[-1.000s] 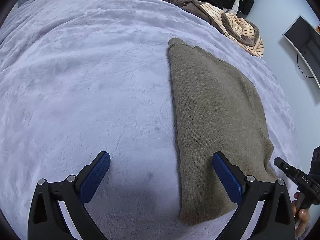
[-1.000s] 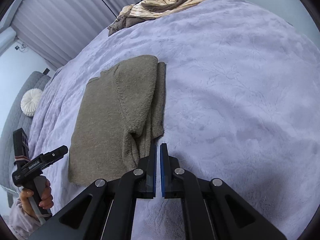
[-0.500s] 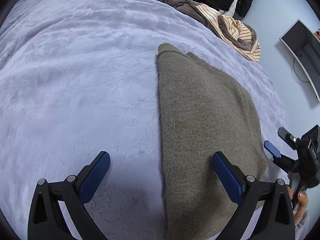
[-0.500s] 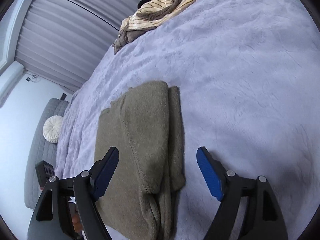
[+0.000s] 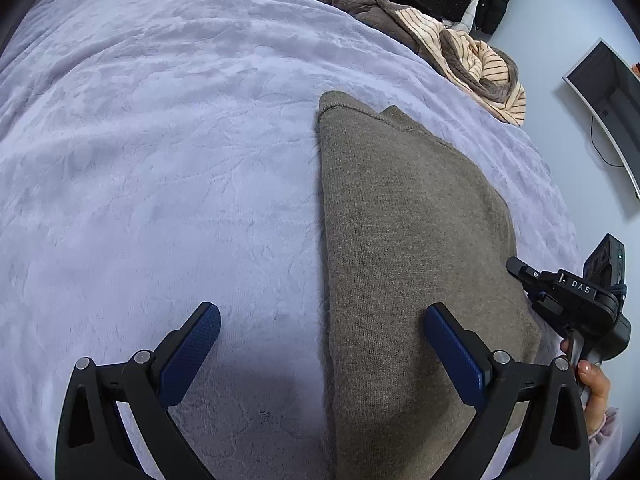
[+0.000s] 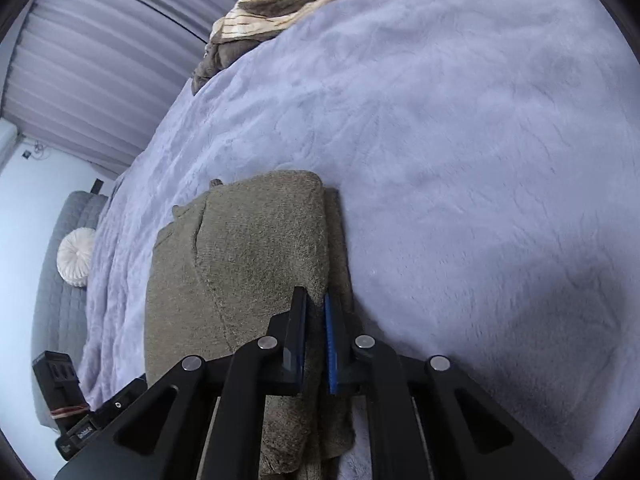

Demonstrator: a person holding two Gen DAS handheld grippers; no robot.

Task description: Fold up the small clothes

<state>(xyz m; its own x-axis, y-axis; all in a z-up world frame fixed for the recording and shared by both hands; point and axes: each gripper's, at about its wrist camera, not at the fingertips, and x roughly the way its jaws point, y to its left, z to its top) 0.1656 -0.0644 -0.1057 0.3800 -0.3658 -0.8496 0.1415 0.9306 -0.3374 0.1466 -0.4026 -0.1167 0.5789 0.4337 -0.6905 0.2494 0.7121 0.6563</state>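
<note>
Pinching the thick right edge of the sweater (image 6: 248,264), your right gripper (image 6: 315,308) had its jaws squeezed almost together, with knit caught between the blue pads. Your left gripper (image 5: 320,344) had its jaws wide apart and held nothing. One finger (image 5: 190,354) hung over the bare blanket (image 5: 160,160) and the other over the sweater, with the sweater's left edge running between them.

The sweater lay flat on the blanket, near you. It looked already folded into a long, narrow strip. You could see layers stacked along the right side and a sleeve seam curving across the top. My guess was that the side folds were done. The strip likely needed one more fold, end to end, to make it small. Your left gripper likely needed to grab its own side before that lift.

The sweater was olive-brown, fuzzy and soft, with tiny knit bumps. It looked thick and floppy, so it would likely sag if held by one edge.

The blanket was pale purple, plush, and a bit wrinkly. A pile of clothes (image 5: 460,48) sat at the far edge, striped cream and brown. A round white cushion (image 6: 76,256) rested on a grey couch.
</note>
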